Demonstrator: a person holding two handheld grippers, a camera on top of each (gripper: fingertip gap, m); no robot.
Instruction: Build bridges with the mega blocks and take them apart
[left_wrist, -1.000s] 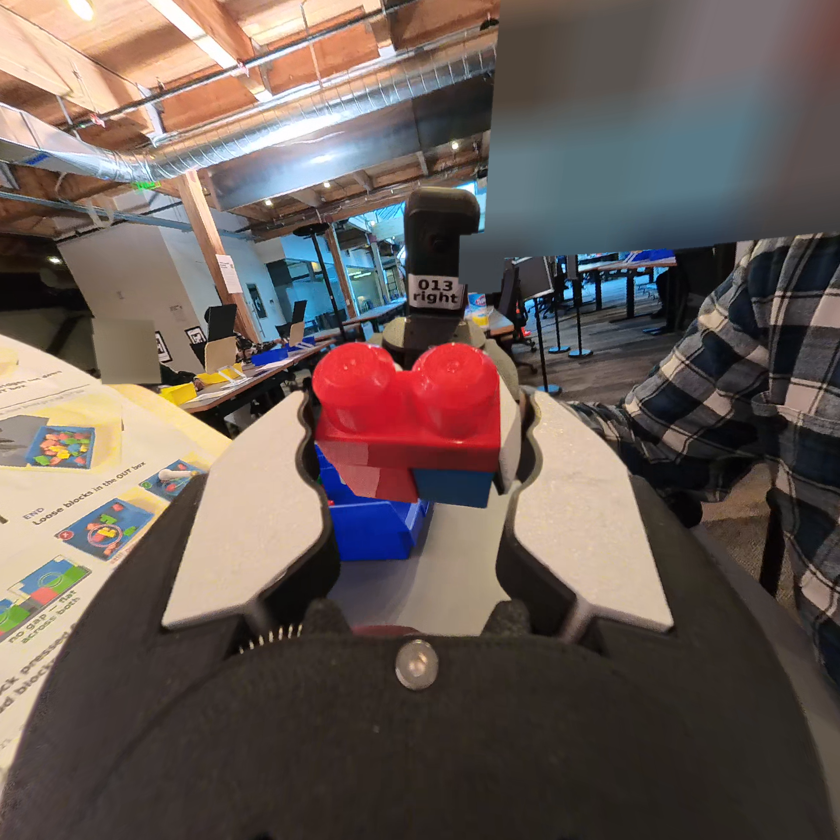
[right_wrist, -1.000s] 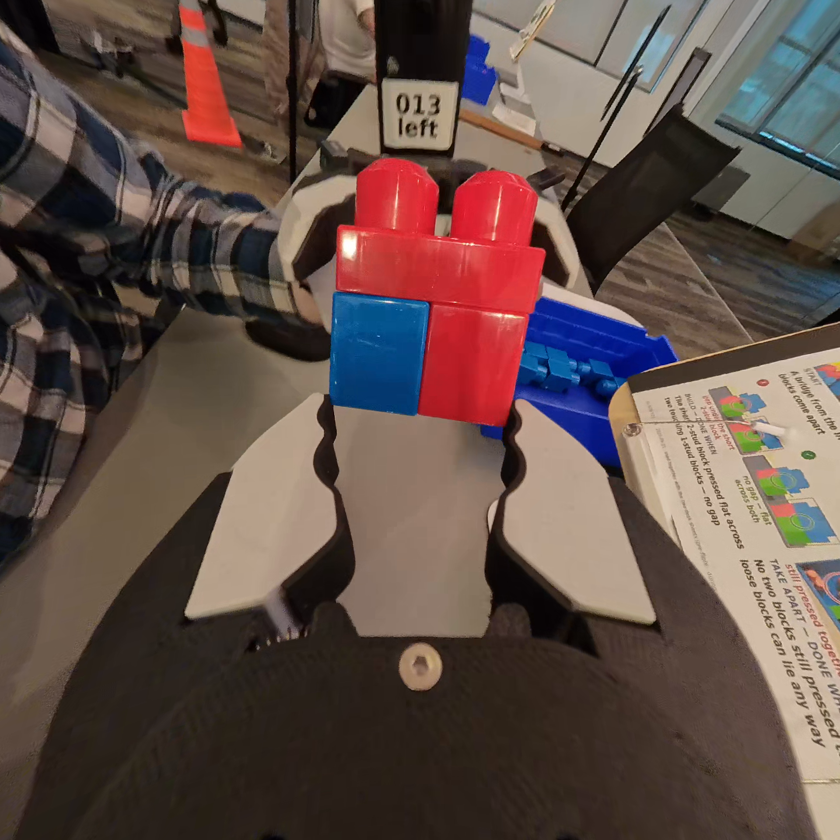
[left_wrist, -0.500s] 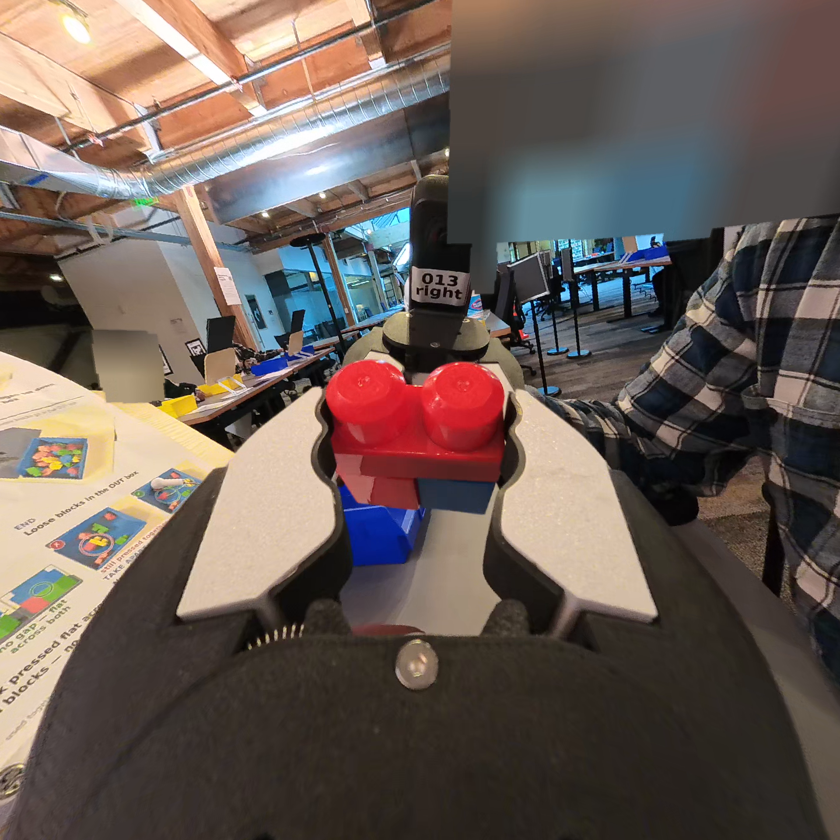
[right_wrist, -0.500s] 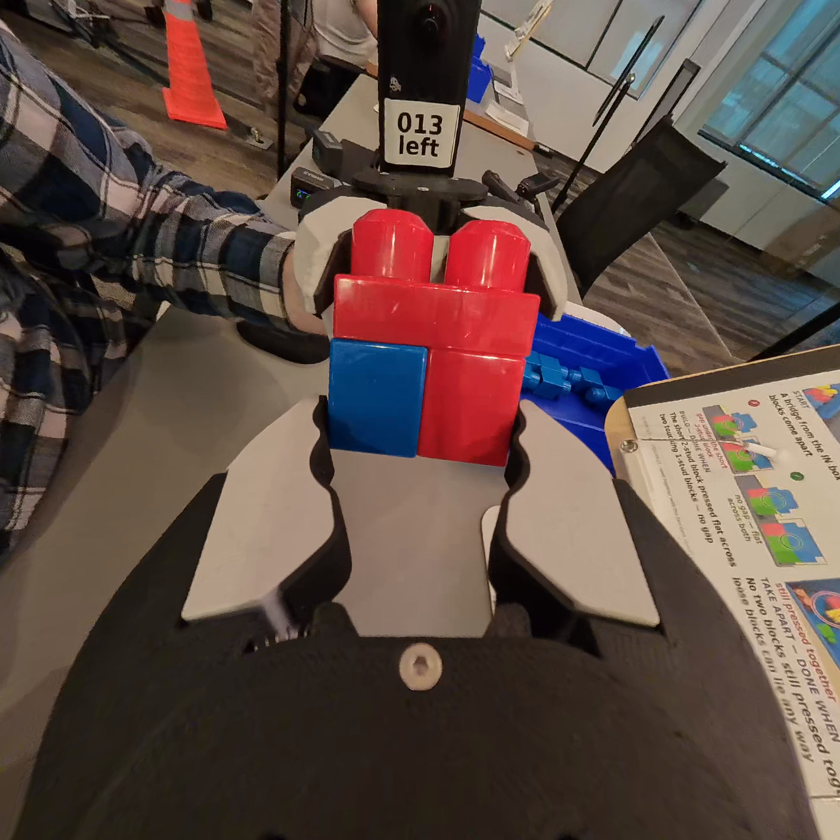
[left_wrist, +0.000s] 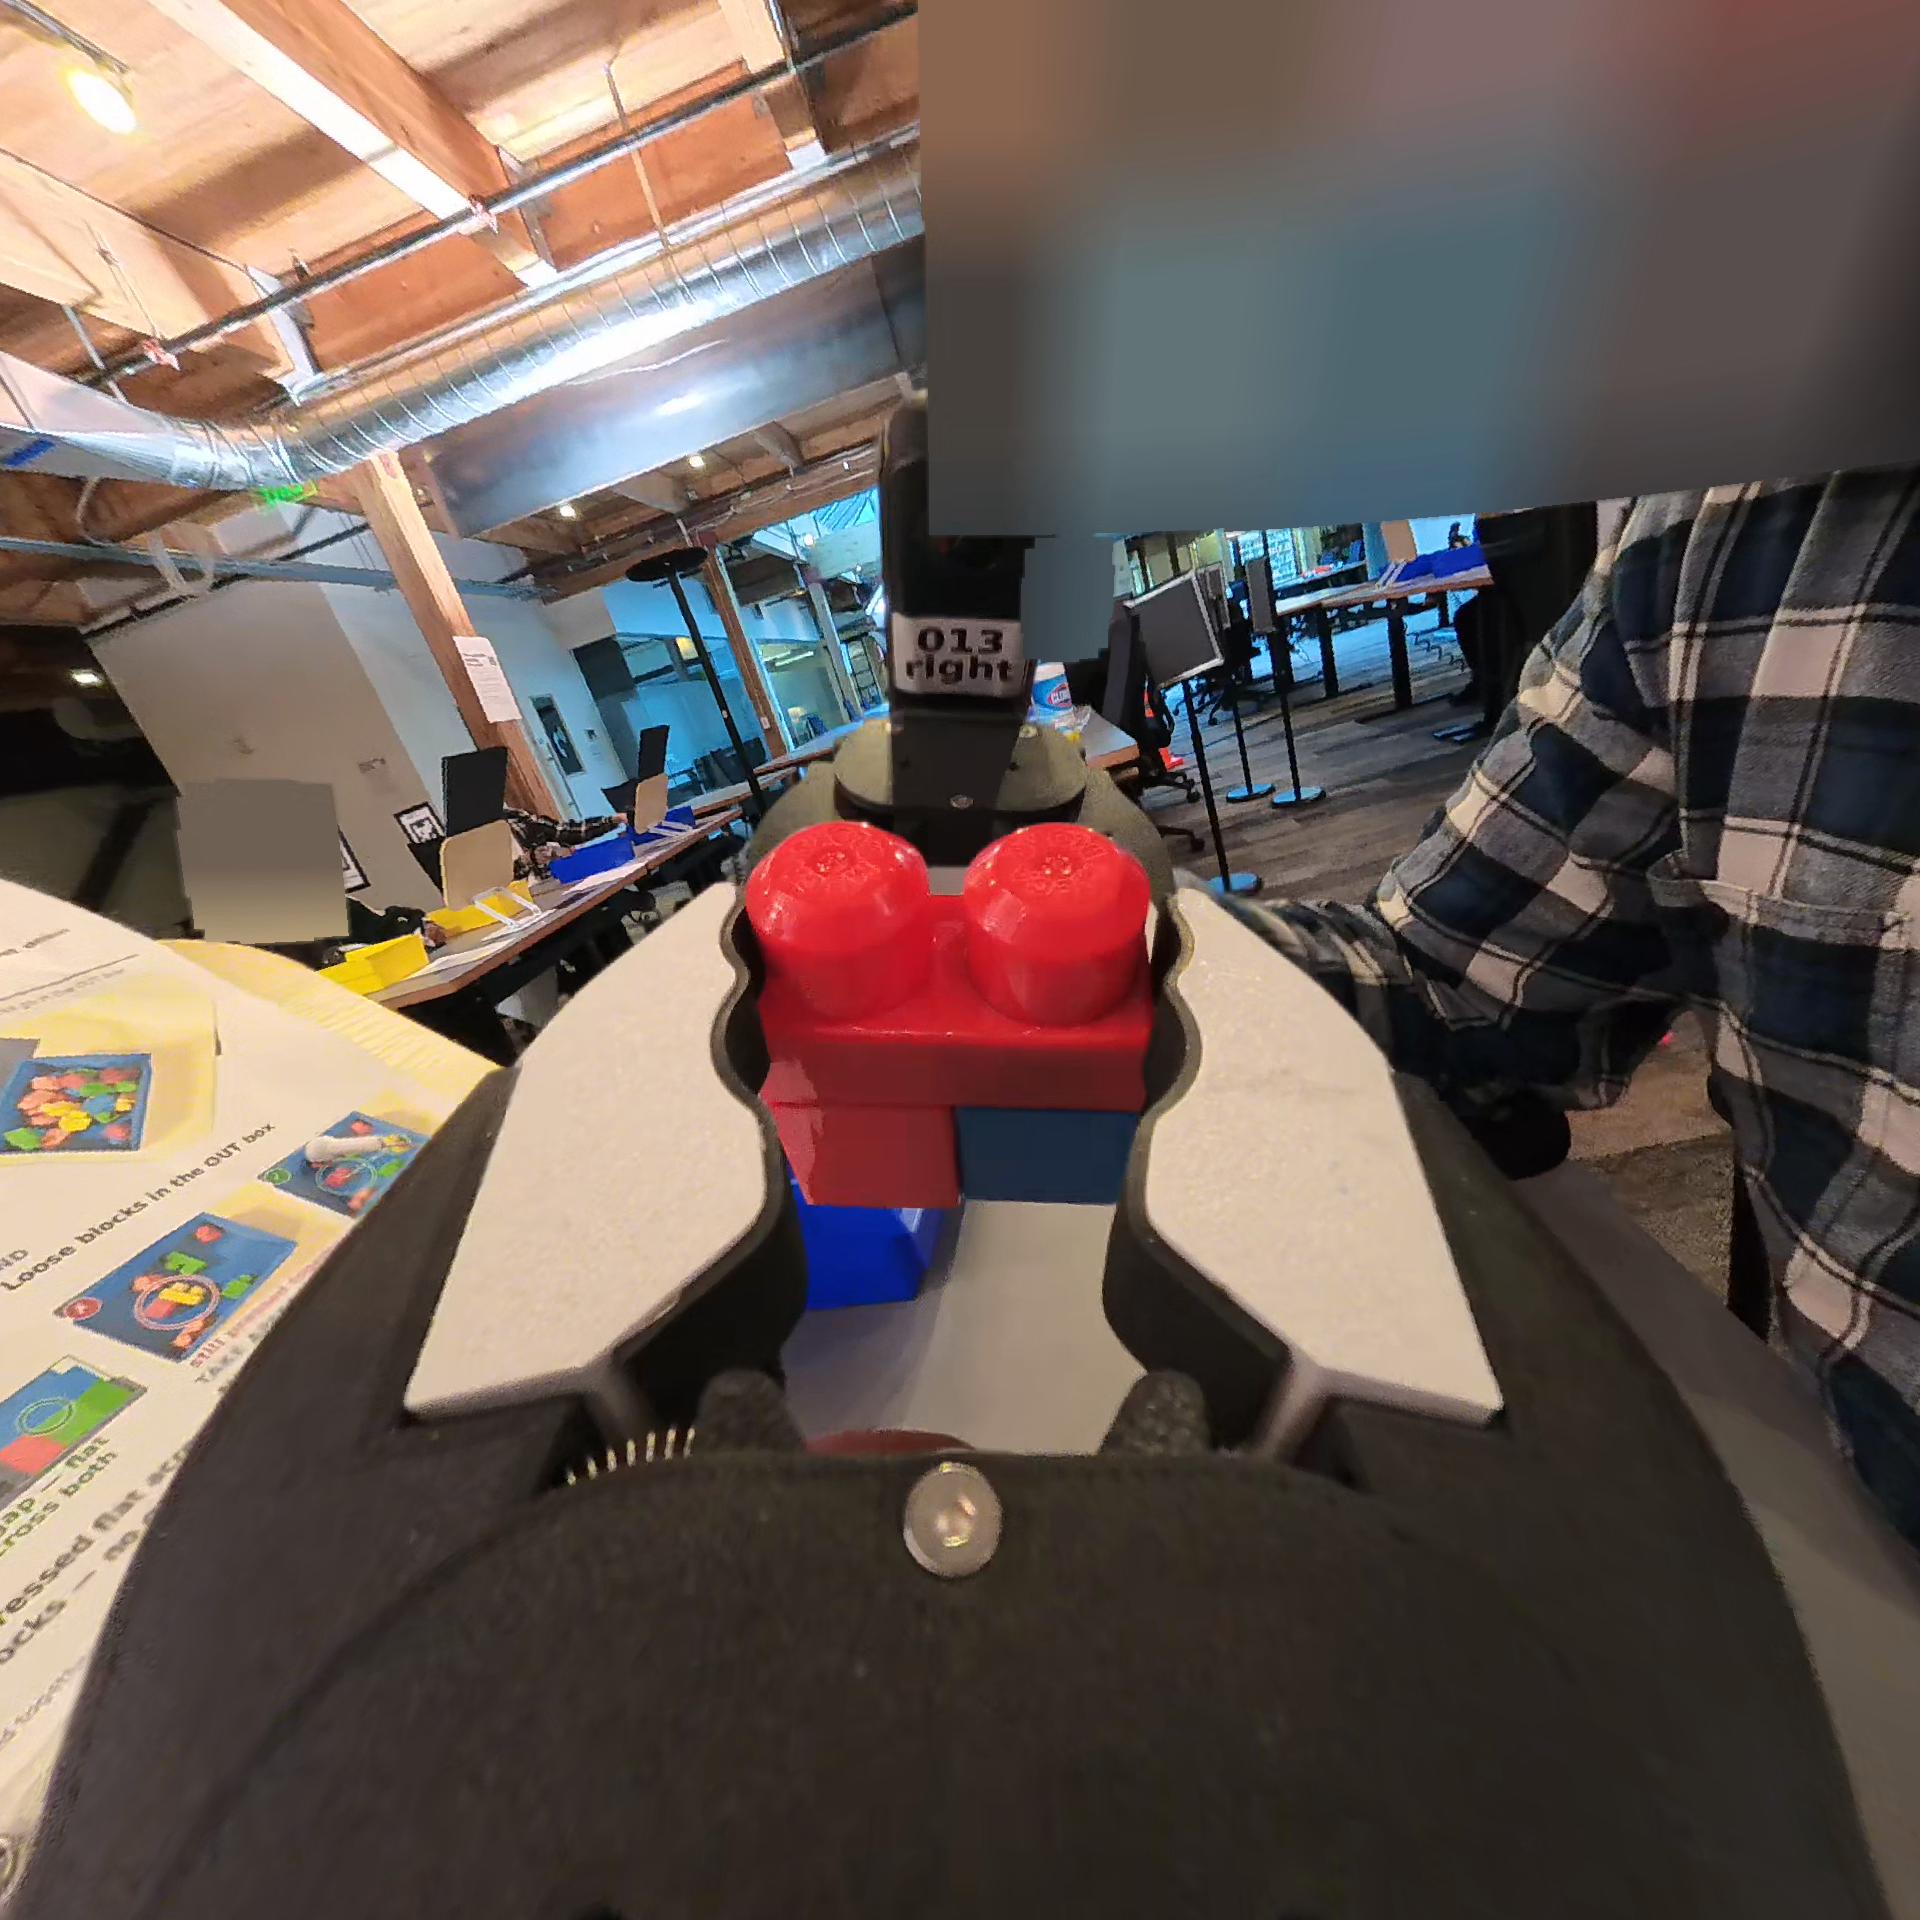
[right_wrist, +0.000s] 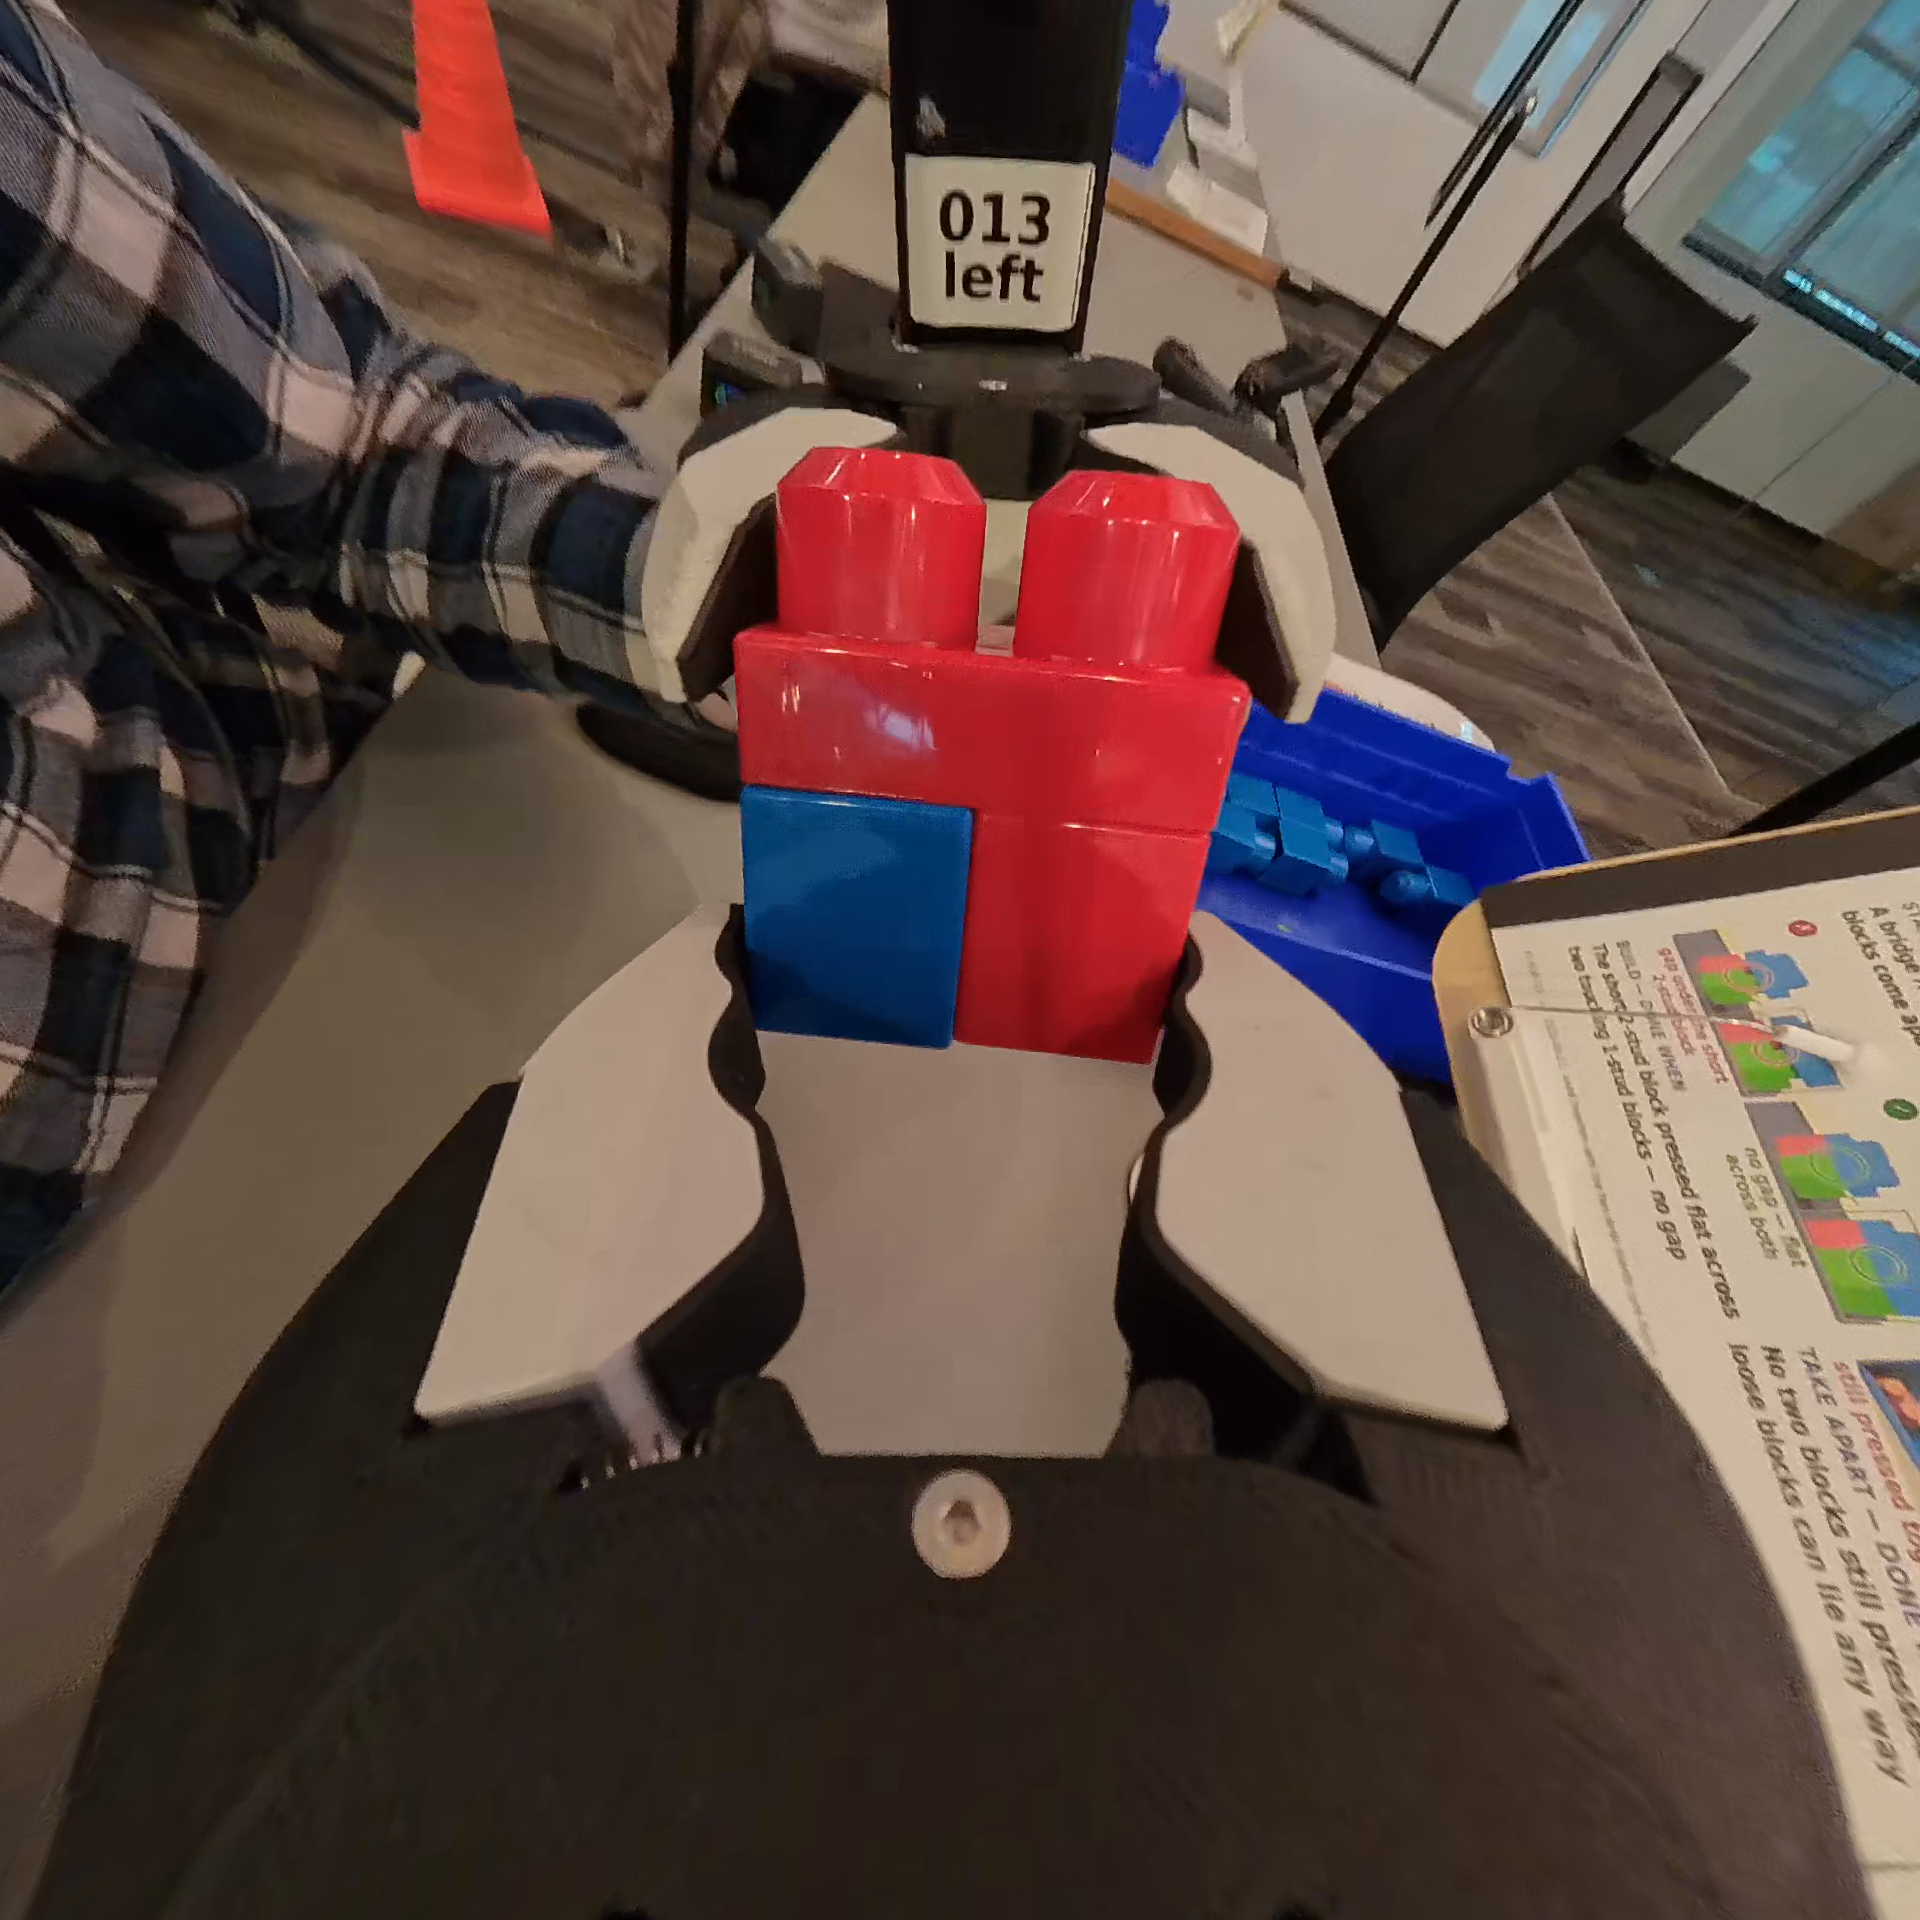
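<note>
A small bridge is held in the air between both grippers: a red two-stud block (right_wrist: 987, 727) sits on a blue one-stud block (right_wrist: 852, 914) and a red one-stud block (right_wrist: 1075, 935). My left gripper (left_wrist: 951, 935) is shut on the red two-stud block (left_wrist: 951, 1049), with one pad on each end. It also shows in the right wrist view (right_wrist: 992, 634), facing me. My right gripper (right_wrist: 958, 945) is shut on the two lower blocks, its fingertips against their outer sides. The lower blocks show in the left wrist view as red (left_wrist: 862, 1148) and blue (left_wrist: 1044, 1153).
A blue bin (right_wrist: 1351, 935) with several blue blocks (right_wrist: 1288, 842) stands on the grey table (right_wrist: 468, 935) just right of the bridge. An instruction sheet on a board (right_wrist: 1714, 1143) lies to the right. A person's plaid sleeve (right_wrist: 260, 499) is at the left. The grippers' ends are close to 5 centimetres from one another.
My left jaws closed onto the ends of the red two-stud block. My right fingers slid farther up along the two lower blocks. The two grippers came closer together.
</note>
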